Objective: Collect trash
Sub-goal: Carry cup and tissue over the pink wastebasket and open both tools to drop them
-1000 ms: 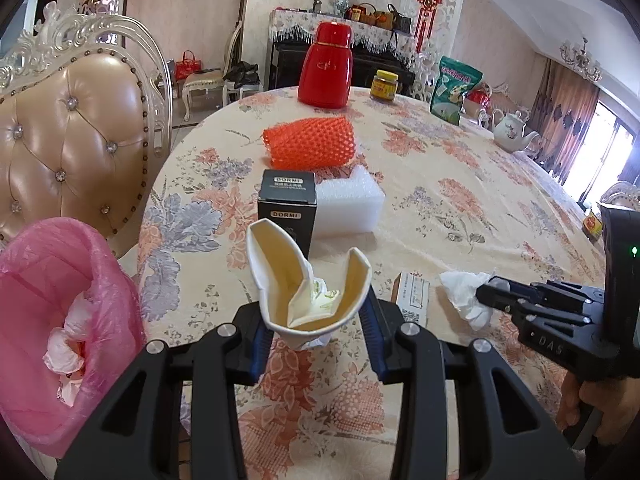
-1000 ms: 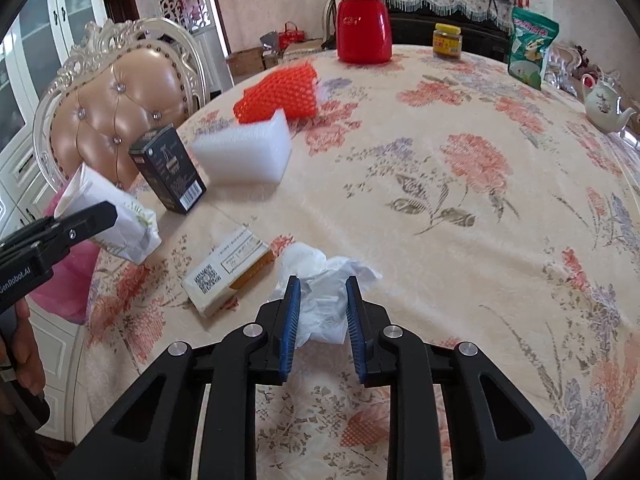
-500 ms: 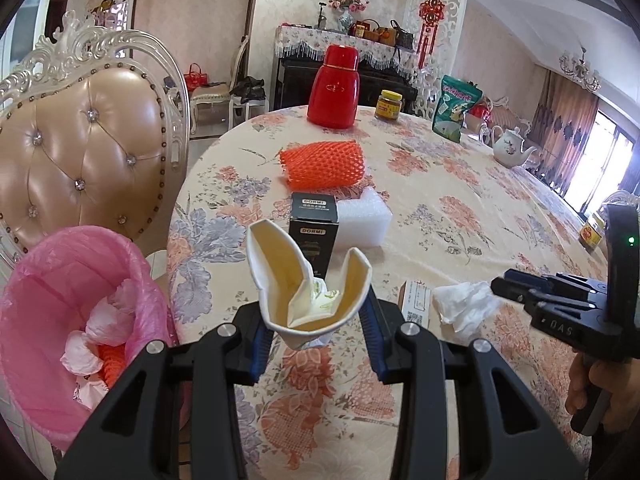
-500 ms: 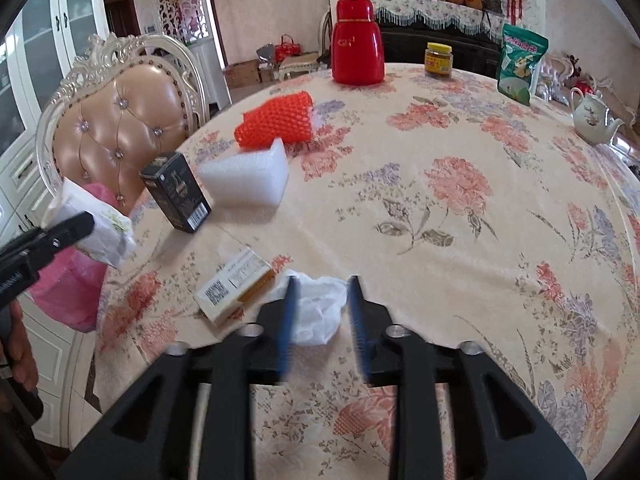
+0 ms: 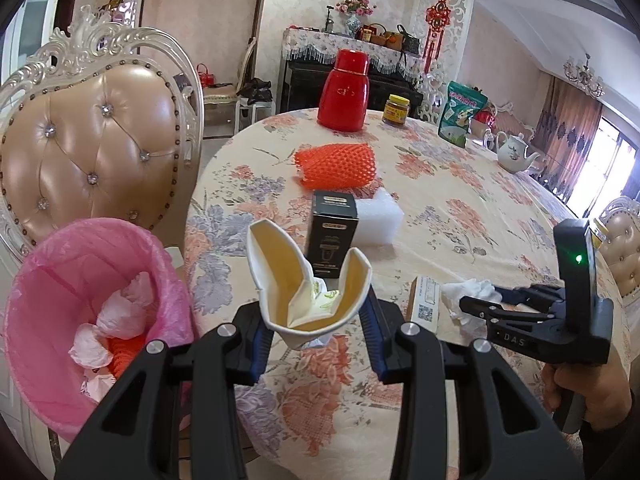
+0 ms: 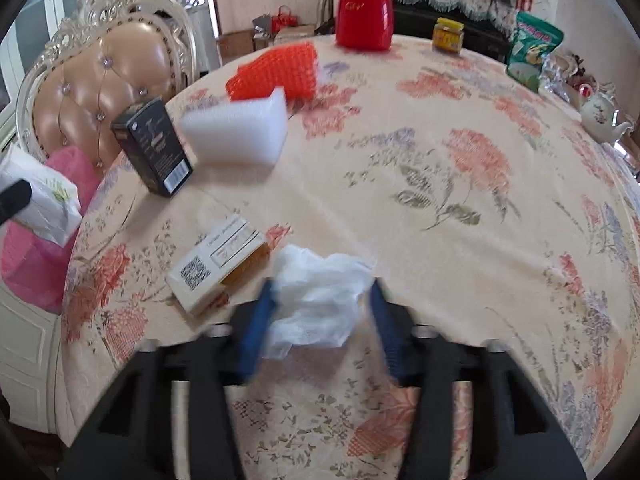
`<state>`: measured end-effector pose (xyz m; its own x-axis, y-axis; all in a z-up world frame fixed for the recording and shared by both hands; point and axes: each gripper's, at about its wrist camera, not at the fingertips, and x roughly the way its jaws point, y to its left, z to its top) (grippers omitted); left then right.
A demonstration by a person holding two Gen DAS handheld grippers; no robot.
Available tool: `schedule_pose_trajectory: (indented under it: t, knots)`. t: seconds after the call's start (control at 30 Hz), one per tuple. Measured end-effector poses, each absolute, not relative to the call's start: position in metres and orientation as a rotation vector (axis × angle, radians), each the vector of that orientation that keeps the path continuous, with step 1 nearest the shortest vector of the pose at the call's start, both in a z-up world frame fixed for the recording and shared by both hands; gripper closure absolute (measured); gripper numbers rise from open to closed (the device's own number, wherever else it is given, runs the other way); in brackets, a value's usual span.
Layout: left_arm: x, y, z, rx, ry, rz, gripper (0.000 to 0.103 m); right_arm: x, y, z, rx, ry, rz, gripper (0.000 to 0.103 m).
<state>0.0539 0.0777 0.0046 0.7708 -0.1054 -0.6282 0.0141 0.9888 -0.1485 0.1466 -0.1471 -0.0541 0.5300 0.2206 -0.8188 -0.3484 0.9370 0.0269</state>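
A round counter (image 6: 400, 208) in flowered cloth. The left hand-held gripper (image 5: 316, 320) is clamped on a crushed paper cup (image 5: 308, 280), near the pink-lined bin (image 5: 80, 280). The right hand-held gripper (image 6: 320, 312) is closing around a crumpled tissue (image 6: 320, 292) lying on the cloth. Next, I'd say: pinch it firmly, lift, then drop both in the bin.

Two boxes: black box (image 6: 154, 148), white box (image 6: 218, 264); perhaps one tissue (image 6: 320, 300).
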Motion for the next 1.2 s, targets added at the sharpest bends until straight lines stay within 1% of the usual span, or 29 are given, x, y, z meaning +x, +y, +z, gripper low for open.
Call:
schedule_pose_trajectory:
  t: [0.07,0.13,0.63,1.2]
  knots:
    - [0.051,0.082,0.005,-0.142,0.685,-0.059,0.065,0.144,-0.146,-0.053,-0.147,0.949,0.349,0.08]
    - [0.049,0.086,0.006,-0.145,0.682,-0.055,0.065,0.141,-0.147,-0.048,-0.138,0.938,0.356,0.083]
    - [0.029,0.123,0.026,-0.155,0.625,-0.004,0.065,0.125,-0.131,0.016,-0.112,0.793,0.403,0.083]
    - [-0.005,0.202,0.053,-0.175,0.569,0.151,0.065,0.117,-0.055,0.059,-0.162,0.701,0.542,0.083]
